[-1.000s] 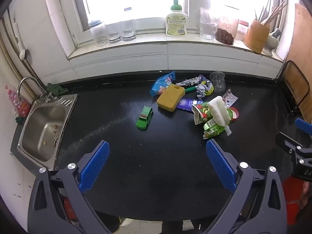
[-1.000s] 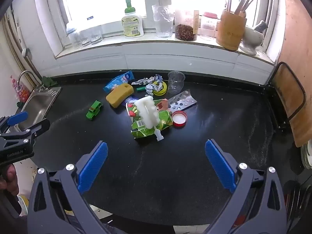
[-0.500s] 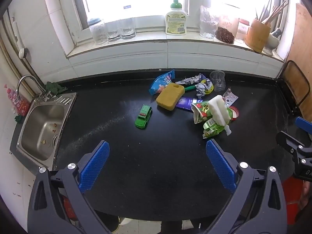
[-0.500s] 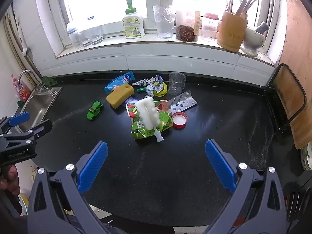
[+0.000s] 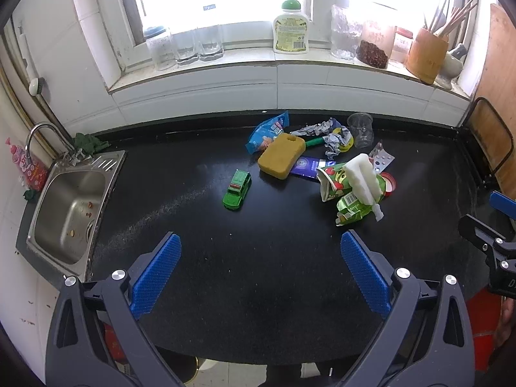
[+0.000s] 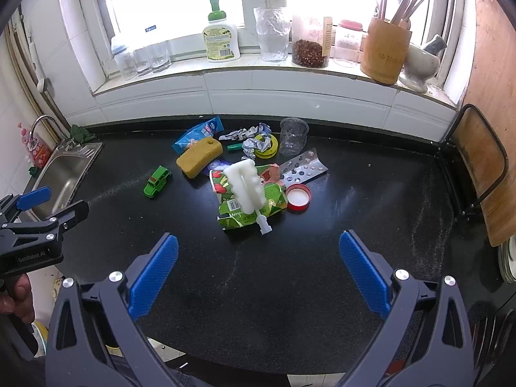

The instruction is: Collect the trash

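Note:
A pile of trash lies near the back of the black counter (image 5: 258, 258): a green juice carton (image 6: 251, 204) under a white plastic piece (image 6: 246, 187), a red lid (image 6: 298, 196), a pill blister (image 6: 303, 169), crumpled foil (image 6: 254, 143), a blue snack wrapper (image 6: 198, 133) and a clear plastic cup (image 6: 292, 136). A yellow sponge (image 5: 281, 156) and a green toy car (image 5: 237, 189) lie to the left of it. My left gripper (image 5: 259, 271) and right gripper (image 6: 258, 269) both hover open over the counter's front, well short of the pile, holding nothing.
A steel sink (image 5: 69, 211) is set into the counter's left end. The windowsill holds jars, glasses, a soap bottle (image 5: 290, 29) and a wooden utensil holder (image 6: 385, 53). A black wire rack (image 6: 477, 161) stands at the right end. Something red (image 5: 483, 325) sits below the counter edge.
Both grippers have stayed open and almost still; the views have only drifted slightly. Nothing on the counter has moved.

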`<state>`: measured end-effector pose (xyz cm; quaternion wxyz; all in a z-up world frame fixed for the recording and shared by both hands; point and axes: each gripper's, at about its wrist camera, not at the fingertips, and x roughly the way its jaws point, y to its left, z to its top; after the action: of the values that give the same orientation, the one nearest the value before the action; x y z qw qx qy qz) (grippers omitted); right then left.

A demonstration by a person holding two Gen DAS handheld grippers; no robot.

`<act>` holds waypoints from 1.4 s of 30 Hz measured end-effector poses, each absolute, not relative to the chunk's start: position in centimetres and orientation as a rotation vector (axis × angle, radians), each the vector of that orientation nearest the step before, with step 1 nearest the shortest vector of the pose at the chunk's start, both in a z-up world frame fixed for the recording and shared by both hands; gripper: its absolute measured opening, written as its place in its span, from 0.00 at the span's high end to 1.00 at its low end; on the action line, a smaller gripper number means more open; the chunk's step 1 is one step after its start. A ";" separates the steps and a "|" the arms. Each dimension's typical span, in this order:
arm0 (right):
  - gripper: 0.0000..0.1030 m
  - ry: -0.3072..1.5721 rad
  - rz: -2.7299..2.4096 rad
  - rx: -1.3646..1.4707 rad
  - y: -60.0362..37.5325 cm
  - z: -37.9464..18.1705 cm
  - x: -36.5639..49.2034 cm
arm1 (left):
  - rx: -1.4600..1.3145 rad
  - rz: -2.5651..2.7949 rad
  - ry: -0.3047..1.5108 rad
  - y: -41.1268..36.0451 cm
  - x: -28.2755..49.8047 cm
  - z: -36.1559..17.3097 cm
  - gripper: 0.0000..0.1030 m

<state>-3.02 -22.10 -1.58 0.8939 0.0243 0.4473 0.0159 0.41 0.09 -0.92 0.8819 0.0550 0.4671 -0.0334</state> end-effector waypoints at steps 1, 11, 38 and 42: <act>0.06 0.927 0.032 0.051 -22.1 -1.5 -3.0 | 0.114 -0.069 0.972 0.1 0.4 -0.9 0.06; 0.06 0.924 0.037 0.048 -22.0 -1.7 -3.0 | 0.112 -0.066 0.969 0.0 0.4 -0.9 0.06; 0.06 0.915 0.041 0.043 -22.0 -1.3 -3.1 | 0.113 -0.067 0.959 0.2 0.2 -0.4 0.06; 0.06 0.918 0.041 0.044 -22.0 -1.3 -3.0 | 0.113 -0.067 0.961 0.2 0.2 -0.4 0.06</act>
<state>-3.00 -22.00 -1.34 0.8960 0.0214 0.4430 0.0197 0.20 0.25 -0.35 0.8846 0.0541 0.4620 -0.0322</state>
